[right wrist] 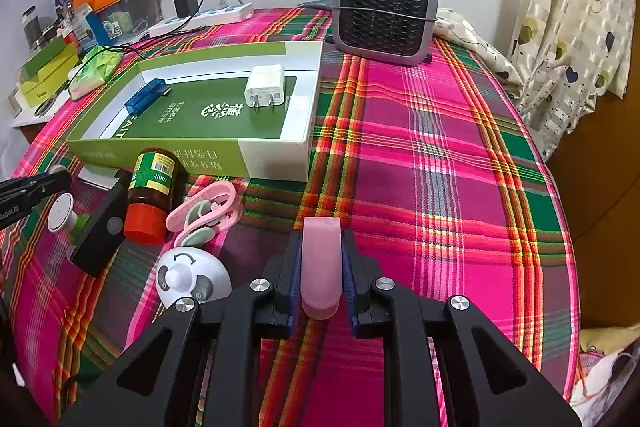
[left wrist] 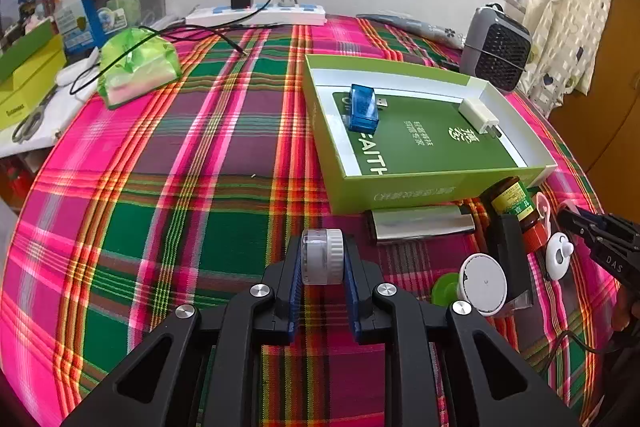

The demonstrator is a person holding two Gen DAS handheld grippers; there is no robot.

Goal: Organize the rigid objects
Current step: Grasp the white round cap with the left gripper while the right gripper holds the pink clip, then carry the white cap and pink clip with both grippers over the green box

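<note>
Over a plaid-covered table [right wrist: 440, 155], the left gripper [left wrist: 322, 259] clamps a small white-and-clear round case [left wrist: 322, 255], while the right gripper [right wrist: 322, 267] pinches a pink plastic piece [right wrist: 322, 263]. The open green box [left wrist: 400, 187] nearby holds a blue USB gadget [left wrist: 363, 107] and a white charger [left wrist: 479, 115]; a brown bottle [right wrist: 152, 187] lies just outside its front wall.

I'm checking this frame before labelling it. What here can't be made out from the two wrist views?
- Left wrist view: the small clear-and-white round object sits between the left gripper fingers; its far side is hidden.
- Right wrist view: the pink object is clamped in the right gripper; its pads cover its sides.
- Both views: print on the brown bottle is too small to read.
- Left wrist view: the black block covers part of the bottle.
</note>
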